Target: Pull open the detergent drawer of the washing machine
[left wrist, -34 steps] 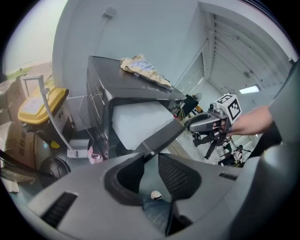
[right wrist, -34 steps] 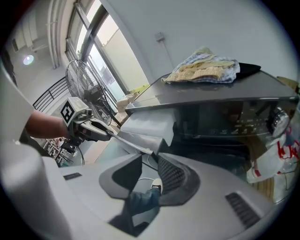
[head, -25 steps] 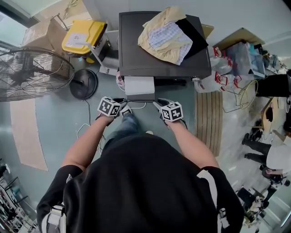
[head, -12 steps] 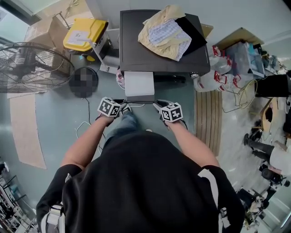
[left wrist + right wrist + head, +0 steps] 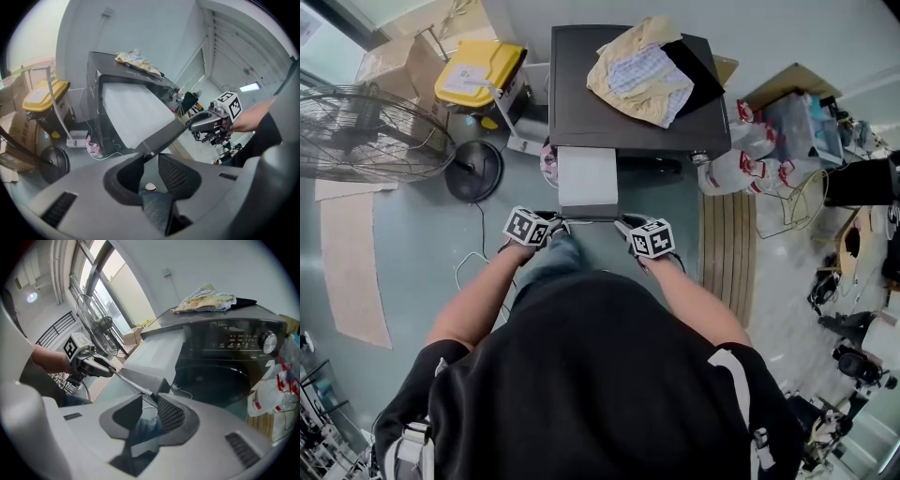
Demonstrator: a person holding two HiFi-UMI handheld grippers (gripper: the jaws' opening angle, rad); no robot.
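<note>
The dark grey washing machine (image 5: 628, 112) stands ahead, and its white detergent drawer (image 5: 587, 178) sticks far out of the front. The drawer's dark front panel (image 5: 587, 217) lies crosswise between my two grippers. My left gripper (image 5: 557, 223) is shut on the panel's left end, which sits between the jaw tips (image 5: 149, 157). My right gripper (image 5: 624, 224) is shut on the right end (image 5: 150, 397). In the left gripper view the panel (image 5: 173, 133) runs across to the right gripper (image 5: 211, 123). The right gripper view shows the drawer's white body (image 5: 154, 355) and the left gripper (image 5: 89, 361).
A heap of clothes (image 5: 642, 70) lies on the machine's top. A floor fan (image 5: 366, 131) and a yellow bin (image 5: 478, 70) stand to the left. Plastic bags (image 5: 741, 169) and a slatted wooden mat (image 5: 729, 244) are to the right. A cable (image 5: 483, 258) lies on the floor.
The white drawer has slid further out of the machine toward me. Both grippers have moved back with its front panel, still holding its ends.
</note>
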